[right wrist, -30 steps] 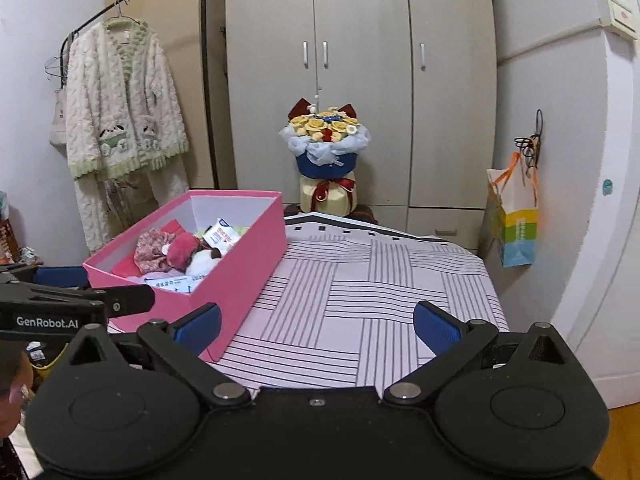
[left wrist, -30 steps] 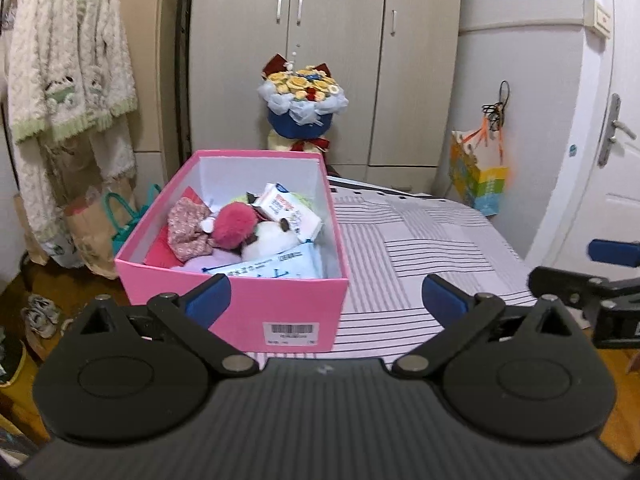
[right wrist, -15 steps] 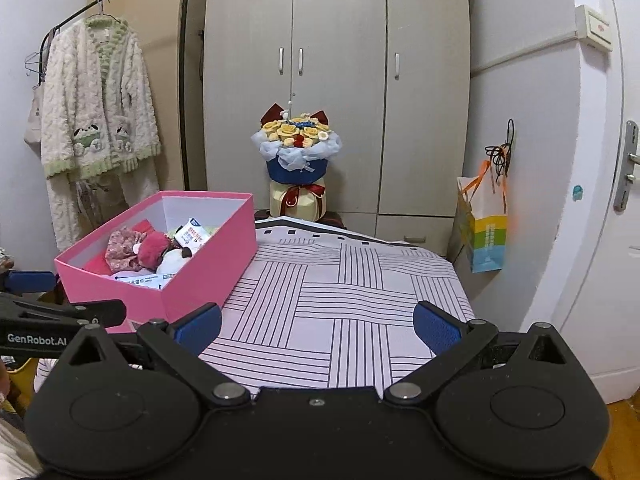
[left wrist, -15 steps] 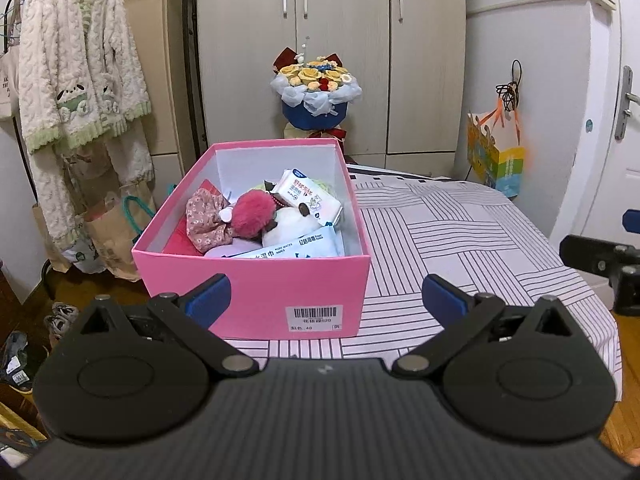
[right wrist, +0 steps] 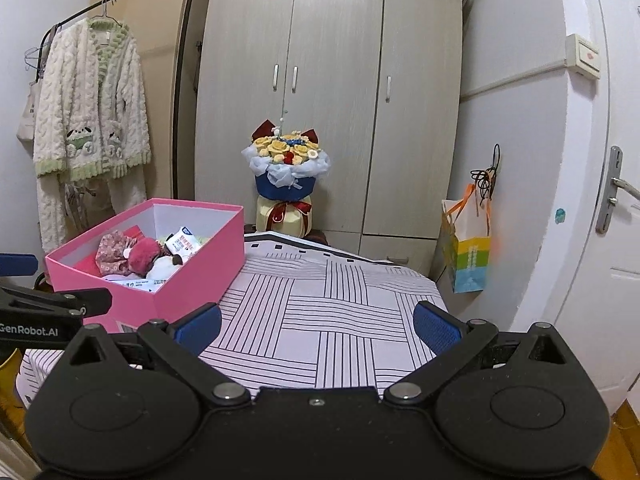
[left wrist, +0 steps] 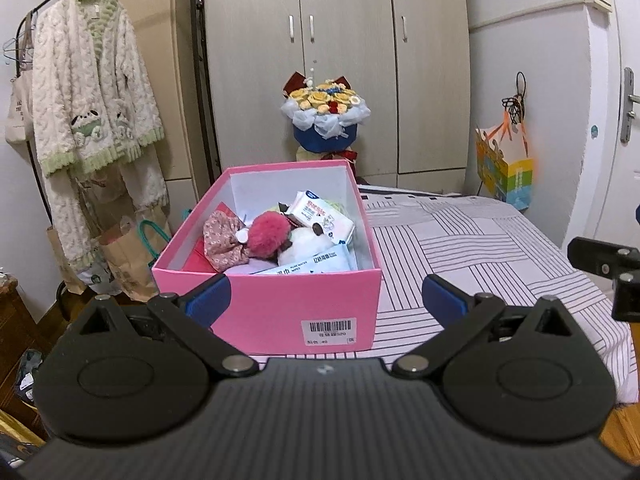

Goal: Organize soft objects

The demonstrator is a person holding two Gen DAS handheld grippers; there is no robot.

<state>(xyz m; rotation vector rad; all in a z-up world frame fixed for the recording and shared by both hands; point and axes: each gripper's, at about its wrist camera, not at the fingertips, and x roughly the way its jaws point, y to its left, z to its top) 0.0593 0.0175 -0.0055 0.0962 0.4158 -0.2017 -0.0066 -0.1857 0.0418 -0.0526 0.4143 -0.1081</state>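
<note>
At the left edge of the striped bed cover sits the pink box, holding a floral pouch, a pink pompom, a white plush and tissue packs. The left gripper hangs in front of it, spread wide and empty. Further right, the right gripper is likewise released over bare cover. Judgement: descend squarely over one soft item, clear of the box wall, and close gently.
</note>
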